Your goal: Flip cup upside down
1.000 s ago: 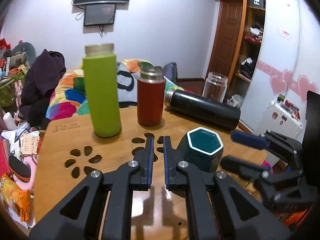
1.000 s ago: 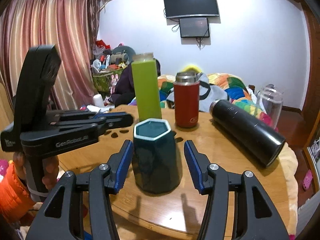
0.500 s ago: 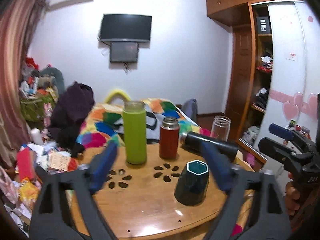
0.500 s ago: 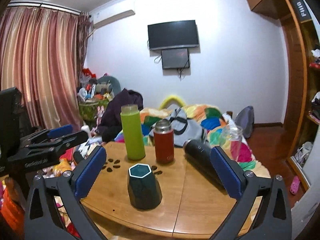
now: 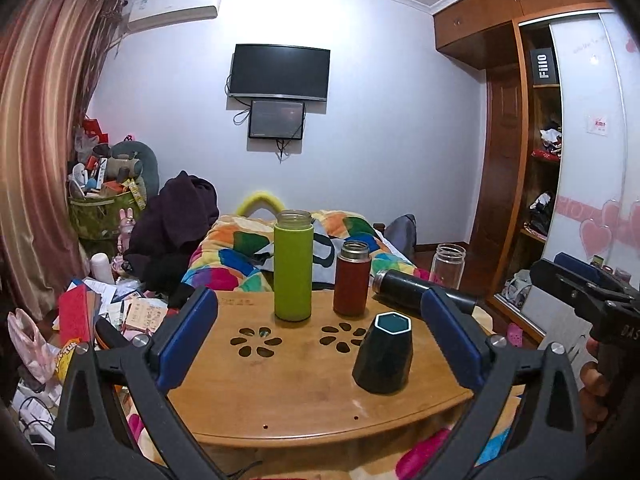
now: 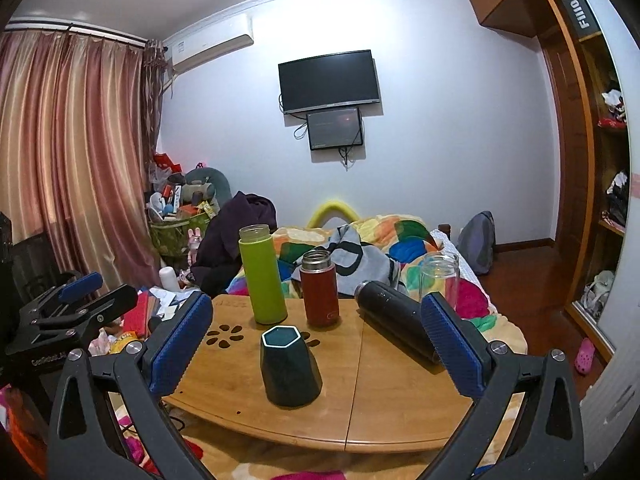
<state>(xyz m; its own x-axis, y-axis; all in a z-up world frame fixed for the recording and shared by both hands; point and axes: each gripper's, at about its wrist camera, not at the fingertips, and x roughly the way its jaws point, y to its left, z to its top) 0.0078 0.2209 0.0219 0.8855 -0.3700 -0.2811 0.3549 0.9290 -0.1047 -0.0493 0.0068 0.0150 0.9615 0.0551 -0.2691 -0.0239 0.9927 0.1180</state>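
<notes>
A dark green hexagonal cup (image 5: 383, 354) stands on the wooden table (image 5: 280, 400), narrow hexagonal end up, wide end down. It also shows in the right wrist view (image 6: 289, 367). My left gripper (image 5: 320, 336) is open wide and empty, held back from the table. My right gripper (image 6: 316, 344) is open wide and empty, also back from the table, with the cup well ahead between its fingers. Each gripper shows at the edge of the other's view.
A tall green bottle (image 5: 293, 266) and a red flask (image 5: 351, 279) stand behind the cup. A black flask (image 6: 394, 323) lies on its side at the right, near a clear glass jar (image 6: 439, 276). A bed with a colourful blanket (image 5: 240, 256) lies beyond.
Both grippers have pulled back and up from the table and opened wide. One second ago the right gripper's fingers flanked the cup closely and the left was shut.
</notes>
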